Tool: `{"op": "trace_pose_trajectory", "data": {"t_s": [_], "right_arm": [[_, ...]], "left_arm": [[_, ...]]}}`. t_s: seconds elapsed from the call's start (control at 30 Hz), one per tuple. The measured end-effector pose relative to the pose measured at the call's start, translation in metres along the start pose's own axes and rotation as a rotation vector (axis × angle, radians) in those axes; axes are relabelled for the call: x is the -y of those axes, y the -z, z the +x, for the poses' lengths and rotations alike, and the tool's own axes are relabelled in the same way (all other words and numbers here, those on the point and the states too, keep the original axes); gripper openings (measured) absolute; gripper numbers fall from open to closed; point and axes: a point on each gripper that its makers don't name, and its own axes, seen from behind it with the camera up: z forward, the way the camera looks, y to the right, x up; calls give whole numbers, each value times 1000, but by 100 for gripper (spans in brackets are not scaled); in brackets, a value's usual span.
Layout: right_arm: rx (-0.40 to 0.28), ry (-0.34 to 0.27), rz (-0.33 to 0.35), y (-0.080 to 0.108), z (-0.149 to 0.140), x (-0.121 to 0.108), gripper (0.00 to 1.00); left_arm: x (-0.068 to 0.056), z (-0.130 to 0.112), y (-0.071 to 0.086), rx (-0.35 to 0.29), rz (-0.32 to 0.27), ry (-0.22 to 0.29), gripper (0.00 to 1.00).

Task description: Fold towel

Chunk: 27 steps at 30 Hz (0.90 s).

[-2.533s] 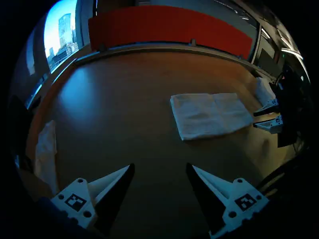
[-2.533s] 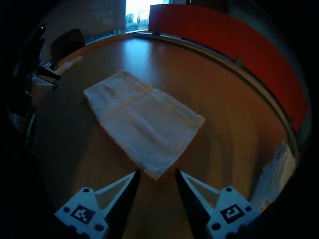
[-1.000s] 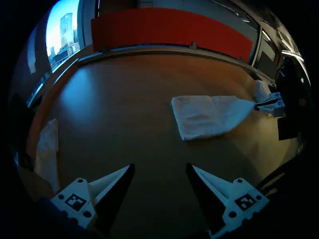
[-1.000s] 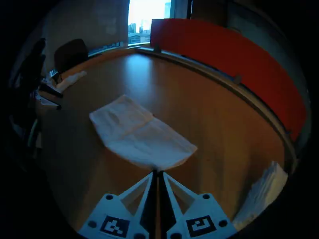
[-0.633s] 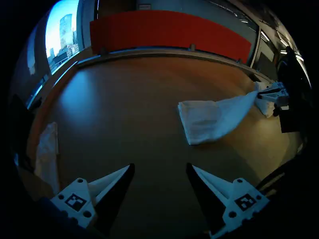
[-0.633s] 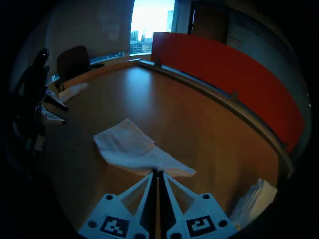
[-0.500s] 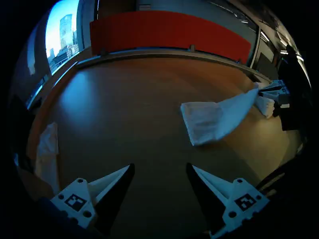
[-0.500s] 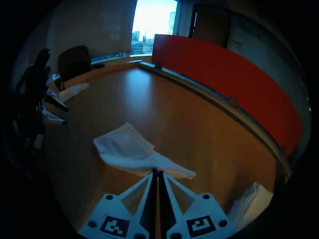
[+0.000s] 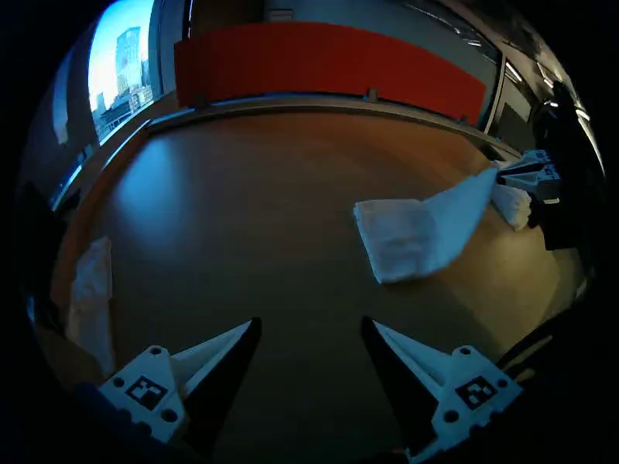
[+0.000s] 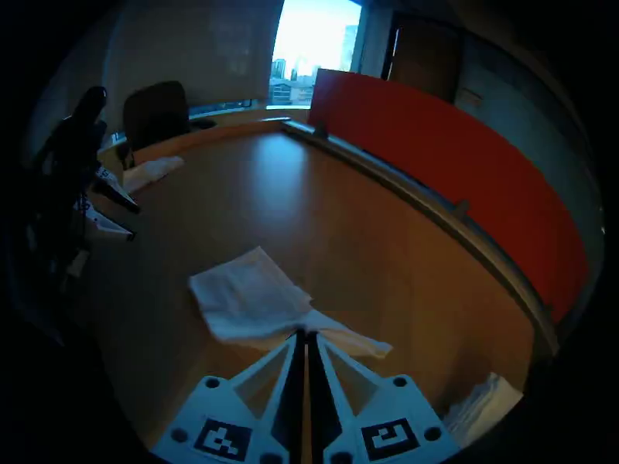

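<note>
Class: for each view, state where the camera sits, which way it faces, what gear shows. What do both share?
Left gripper view: on the left claw, low over the table, facing the red partition; own open fingers below.
Right gripper view: on the raised right claw, facing the window; own fingers pinch the towel.
Shared: towel, table, red partition.

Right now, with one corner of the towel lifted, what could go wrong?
The right gripper pinches only one corner of the towel, so the fold could come out skewed. The left gripper is open and well away from it, so nothing pins the part lying on the table; it may slide when pulled. The thin pinch could also slip.
</note>
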Motion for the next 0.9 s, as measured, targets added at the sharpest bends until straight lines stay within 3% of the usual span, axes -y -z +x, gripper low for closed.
{"op": "trace_pose_trajectory", "data": {"t_s": [0.5,0.9], "right_arm": [[-30,81,93,-31,39,37,2],[-14,137,195,-66,51,79,2]], "left_arm": [[2,0,5,-9,-3,22,95],[16,-3,15,-15,16,52,95]]}}
